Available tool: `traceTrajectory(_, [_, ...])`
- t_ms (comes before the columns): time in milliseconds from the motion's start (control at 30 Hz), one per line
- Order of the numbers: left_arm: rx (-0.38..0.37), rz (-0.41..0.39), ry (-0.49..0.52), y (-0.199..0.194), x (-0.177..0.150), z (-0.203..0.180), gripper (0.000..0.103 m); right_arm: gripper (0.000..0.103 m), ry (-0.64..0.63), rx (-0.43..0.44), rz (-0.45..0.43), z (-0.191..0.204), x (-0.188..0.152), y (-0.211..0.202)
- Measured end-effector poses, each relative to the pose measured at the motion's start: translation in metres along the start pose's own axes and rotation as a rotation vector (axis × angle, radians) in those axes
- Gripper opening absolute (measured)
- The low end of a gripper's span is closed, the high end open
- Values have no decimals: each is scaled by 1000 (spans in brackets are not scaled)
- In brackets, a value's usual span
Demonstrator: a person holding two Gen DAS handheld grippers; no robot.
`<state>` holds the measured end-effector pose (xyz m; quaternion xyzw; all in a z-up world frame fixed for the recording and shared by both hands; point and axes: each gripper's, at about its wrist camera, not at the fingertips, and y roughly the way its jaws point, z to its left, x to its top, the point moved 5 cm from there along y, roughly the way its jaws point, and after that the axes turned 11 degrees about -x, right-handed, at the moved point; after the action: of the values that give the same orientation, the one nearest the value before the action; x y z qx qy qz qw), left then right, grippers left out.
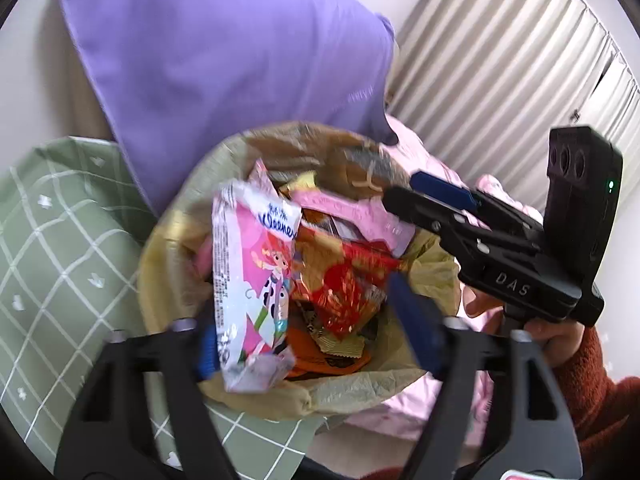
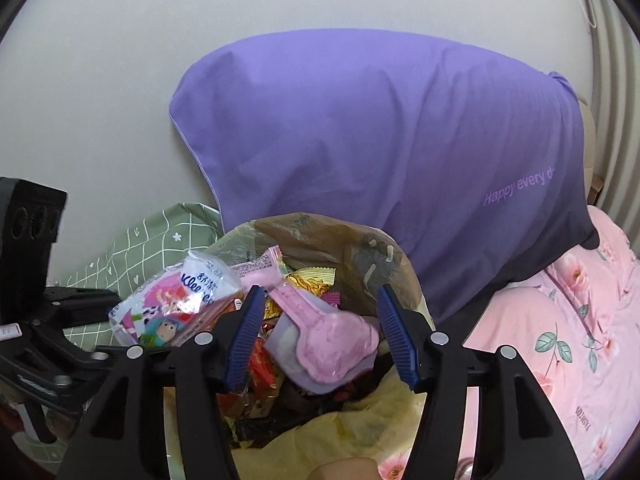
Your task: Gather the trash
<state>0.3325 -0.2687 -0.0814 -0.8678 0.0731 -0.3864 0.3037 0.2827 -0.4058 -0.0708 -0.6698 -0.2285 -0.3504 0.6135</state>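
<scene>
Both grippers, left gripper (image 1: 308, 328) and right gripper (image 2: 320, 336), are hanging open over the trash bag (image 2: 352, 432), dropping wrappers; next, fetching more litter.

A large purple pillow (image 2: 380, 160) stands propped against the plain pale wall (image 2: 200, 40), its lower right corner printed with the words "Happy every d", the rest cut off. Its lower edge rests on a pink floral quilt (image 2: 580, 320), which spreads out to the right with leaf and blossom prints. Over on the left lies a green bedcover (image 1: 60, 240) with a white grid pattern and small white motifs. Top right, pale vertical blinds (image 1: 500, 60) hang beside the pillow, a cord dangling there.
</scene>
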Motion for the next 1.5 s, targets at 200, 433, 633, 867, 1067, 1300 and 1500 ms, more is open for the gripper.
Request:
traceTrajectory(200, [150,-161,-14,-63,-24,-13,93,56,28,-8,-49,8,-8,-34])
traceTrajectory(433, [371,-278,-81,-152,-92,-28,93,56,0,58,-71,41,-33,-104])
traceTrajectory(633, [573,-345,-123,-216,-172,-63,93,56,-40,167,-50,86,-74,-172])
traceTrajectory(867, [787,-434,-178,-274,-234,-107,93,56,-143,240,-72,134,-120,-240])
traceTrajectory(1067, [829,-475,-209,-293,-261,-135,93,56,-202,254,-98,154,-143,-277])
traceTrajectory(1300, [844,-473,-209,-294,-276,-154,93,56,-208,242,-136,154,-149,-296])
traceTrajectory(1500, [851,-476,-198,-295,-280,-163,93,56,-192,246,-124,150,-154,-298])
